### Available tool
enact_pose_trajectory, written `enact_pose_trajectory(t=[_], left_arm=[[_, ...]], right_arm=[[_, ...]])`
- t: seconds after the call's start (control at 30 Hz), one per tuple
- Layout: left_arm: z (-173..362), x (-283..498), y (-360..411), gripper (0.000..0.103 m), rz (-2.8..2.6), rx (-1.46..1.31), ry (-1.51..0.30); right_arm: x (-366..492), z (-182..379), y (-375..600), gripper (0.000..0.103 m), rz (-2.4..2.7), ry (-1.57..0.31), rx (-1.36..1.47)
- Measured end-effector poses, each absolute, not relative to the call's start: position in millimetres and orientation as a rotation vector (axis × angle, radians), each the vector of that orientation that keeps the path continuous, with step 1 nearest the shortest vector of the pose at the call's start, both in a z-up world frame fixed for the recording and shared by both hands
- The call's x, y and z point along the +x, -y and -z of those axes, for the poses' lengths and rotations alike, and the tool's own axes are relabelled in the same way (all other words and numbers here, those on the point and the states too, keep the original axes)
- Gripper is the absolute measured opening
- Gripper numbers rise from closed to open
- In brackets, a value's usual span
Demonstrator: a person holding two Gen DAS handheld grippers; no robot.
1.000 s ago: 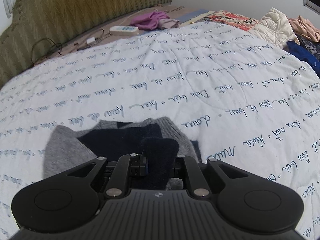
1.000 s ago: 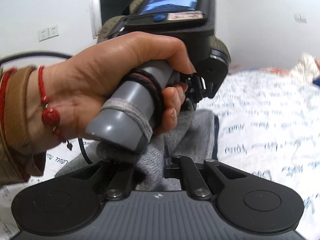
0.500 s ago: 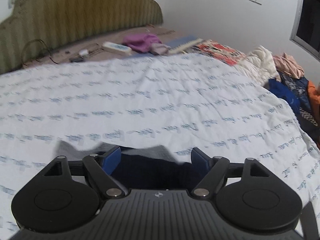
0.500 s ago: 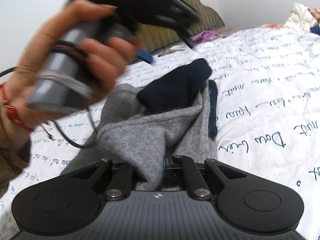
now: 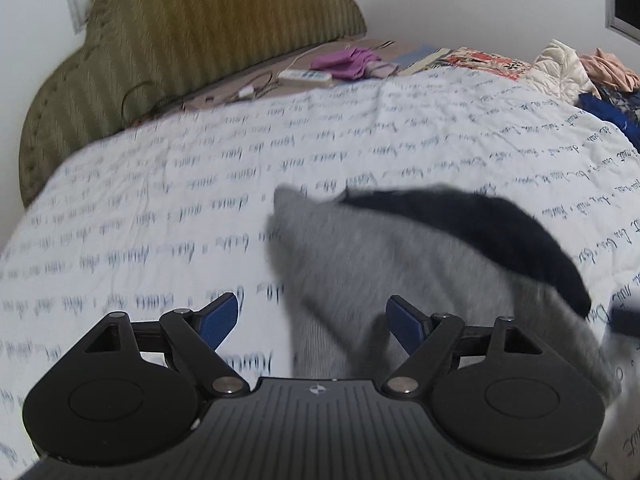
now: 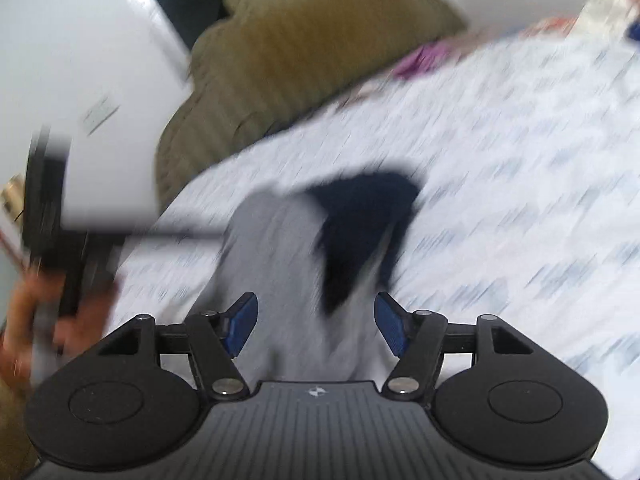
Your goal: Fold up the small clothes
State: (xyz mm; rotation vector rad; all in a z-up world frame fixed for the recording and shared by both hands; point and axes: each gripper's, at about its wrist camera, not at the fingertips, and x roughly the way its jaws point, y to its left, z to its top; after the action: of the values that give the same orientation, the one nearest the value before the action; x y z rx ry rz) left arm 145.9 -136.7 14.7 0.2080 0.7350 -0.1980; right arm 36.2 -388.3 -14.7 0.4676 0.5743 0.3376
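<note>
A small grey knit garment (image 5: 380,264) with a dark navy part (image 5: 500,232) lies on the white quilt with blue script (image 5: 160,200). My left gripper (image 5: 312,322) is open, its blue pads (image 5: 218,320) wide apart above the garment's left edge and touching nothing. In the blurred right wrist view the grey cloth (image 6: 272,248) and navy part (image 6: 360,220) sit just ahead. The jaws of my right gripper (image 6: 316,326) are opening; the grey cloth shows between them but the pads do not press on it. A hand (image 6: 24,312) holds the left gripper's body (image 6: 48,216) at the far left.
An olive headboard (image 5: 180,52) closes the far side of the bed. In front of it lie a purple cloth (image 5: 344,62), a white power strip (image 5: 306,76) and cables. A heap of clothes (image 5: 560,72) sits at the far right edge.
Both grippers have let go of the garment and opened. The left one drew away to the left; the right one pulled back. The garment now lies on the quilt.
</note>
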Motion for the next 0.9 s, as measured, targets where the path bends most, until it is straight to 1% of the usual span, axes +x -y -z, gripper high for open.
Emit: enact_pose_trajectory(t=[0.1, 0.17, 0.37, 0.5, 0.53, 0.57, 0.6, 0.63, 0.67, 0.73, 0.77, 0.9], left_arm=[[-4.8, 143.4, 132.0, 0.083, 0.216, 0.174, -0.774], [-1.0, 140.8, 132.9, 0.083, 0.215, 0.181, -0.775], [-1.8, 137.2, 133.7, 0.083, 0.216, 0.209, -0.757], [-0.3, 136.8, 132.0, 0.085, 0.215, 0.21, -0.752], [0.1, 137.2, 132.2, 0.085, 0.216, 0.211, -0.75], [0.3, 138.0, 132.1, 0.085, 0.215, 0.211, -0.748], [0.5, 139.3, 132.6, 0.086, 0.215, 0.209, -0.747], [0.4, 140.9, 132.0, 0.086, 0.215, 0.205, -0.747], [0.2, 142.3, 131.2, 0.086, 0.214, 0.198, -0.747], [-0.4, 146.2, 128.9, 0.086, 0.211, 0.177, -0.753], [-0.5, 147.7, 127.8, 0.086, 0.21, 0.165, -0.757], [-2.9, 154.7, 124.4, 0.086, 0.195, 0.12, -0.765]], right_arm=[[70.1, -3.6, 408.3, 0.066, -0.286, -0.513, 0.483], [106.1, -11.2, 405.1, 0.066, -0.313, -0.506, 0.405], [212.1, -5.2, 359.7, 0.065, -0.389, -0.654, 0.071], [252.0, 18.0, 347.0, 0.063, -0.491, -0.719, 0.035], [251.9, 24.2, 345.9, 0.06, -0.519, -0.738, 0.039], [255.6, 30.2, 343.5, 0.052, -0.543, -0.762, 0.045], [259.8, 33.9, 341.5, 0.048, -0.556, -0.782, 0.047], [262.7, 35.9, 339.3, 0.038, -0.565, -0.794, 0.048], [263.8, 36.6, 338.5, 0.023, -0.579, -0.799, 0.052], [260.8, 33.7, 338.5, 0.009, -0.599, -0.786, 0.052], [256.0, 32.1, 338.6, 0.008, -0.603, -0.772, 0.046], [244.7, 21.6, 327.7, 0.007, -0.492, -0.676, -0.044]])
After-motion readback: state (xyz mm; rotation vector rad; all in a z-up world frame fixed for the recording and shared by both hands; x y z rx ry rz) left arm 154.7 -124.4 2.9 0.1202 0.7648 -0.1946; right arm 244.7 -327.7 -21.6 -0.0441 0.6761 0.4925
